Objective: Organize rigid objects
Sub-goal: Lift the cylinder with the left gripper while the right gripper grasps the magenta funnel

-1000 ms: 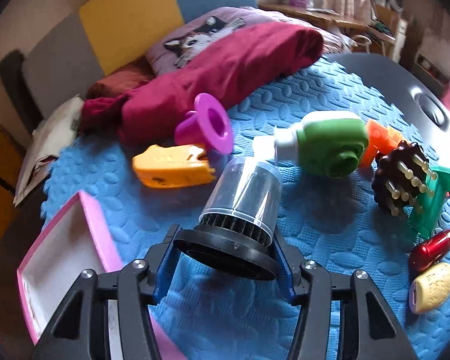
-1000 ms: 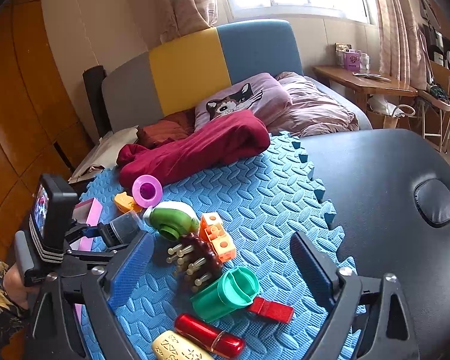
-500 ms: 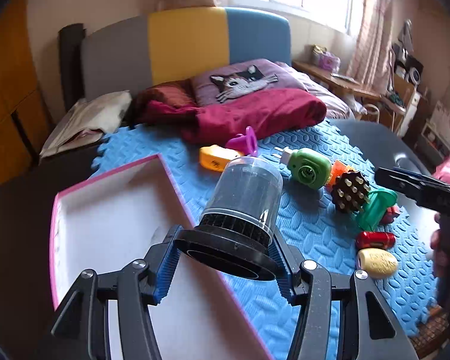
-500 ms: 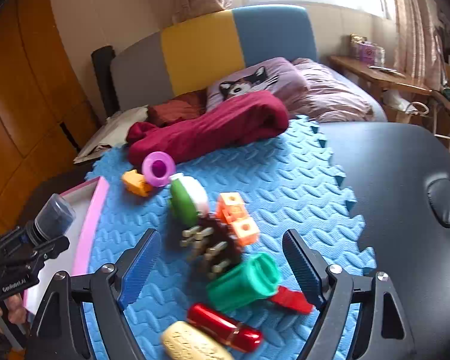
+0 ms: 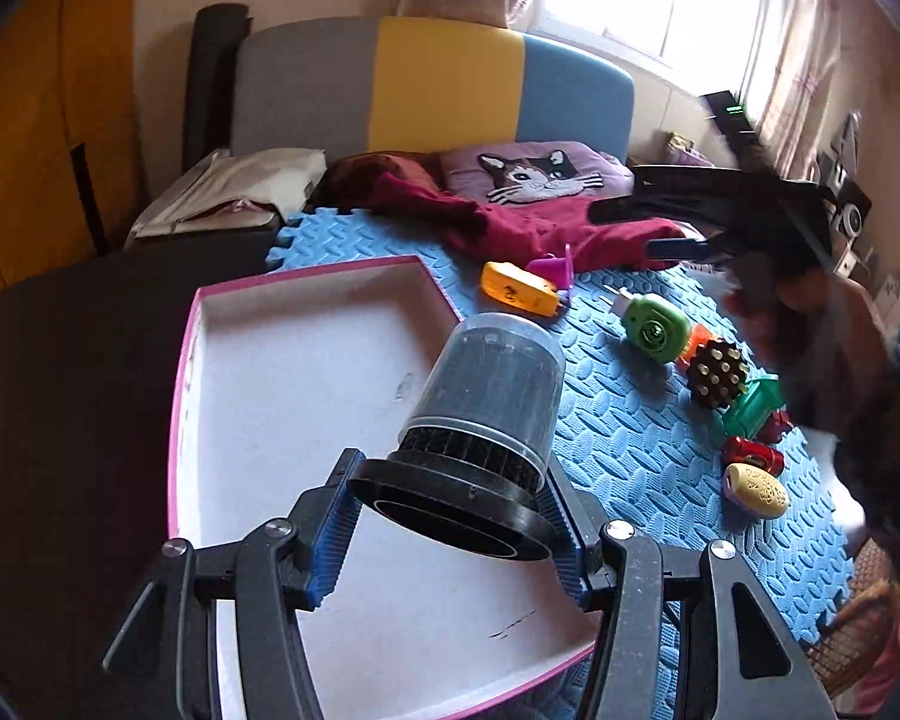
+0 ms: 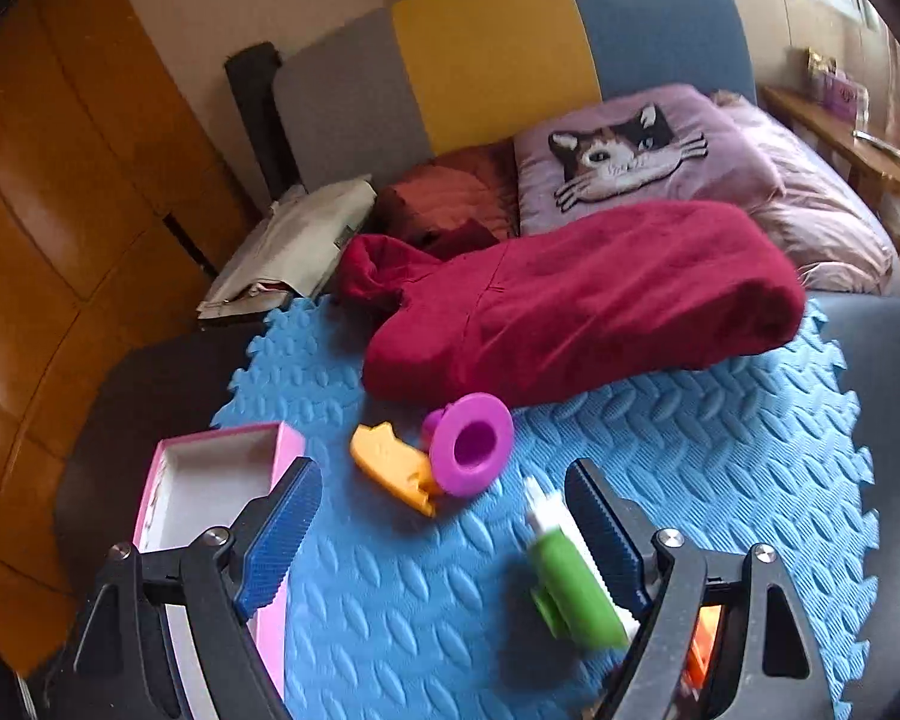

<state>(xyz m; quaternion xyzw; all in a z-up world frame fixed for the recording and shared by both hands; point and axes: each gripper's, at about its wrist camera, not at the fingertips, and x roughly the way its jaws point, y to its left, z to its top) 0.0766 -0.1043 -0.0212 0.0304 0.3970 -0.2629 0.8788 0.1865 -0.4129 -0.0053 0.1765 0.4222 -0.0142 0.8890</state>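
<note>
Above the pink tray (image 5: 306,360), left gripper (image 5: 450,519) jaws clamp the black-based clear canister (image 5: 480,414); right gripper (image 6: 444,531) jaws gape wide, empty.

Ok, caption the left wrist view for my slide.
Left gripper holding a black filter over the pink tray.

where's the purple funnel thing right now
In the right wrist view the purple funnel lies on its side on the blue foam mat, touching the orange block on its left, just in front of the maroon garment.
</note>
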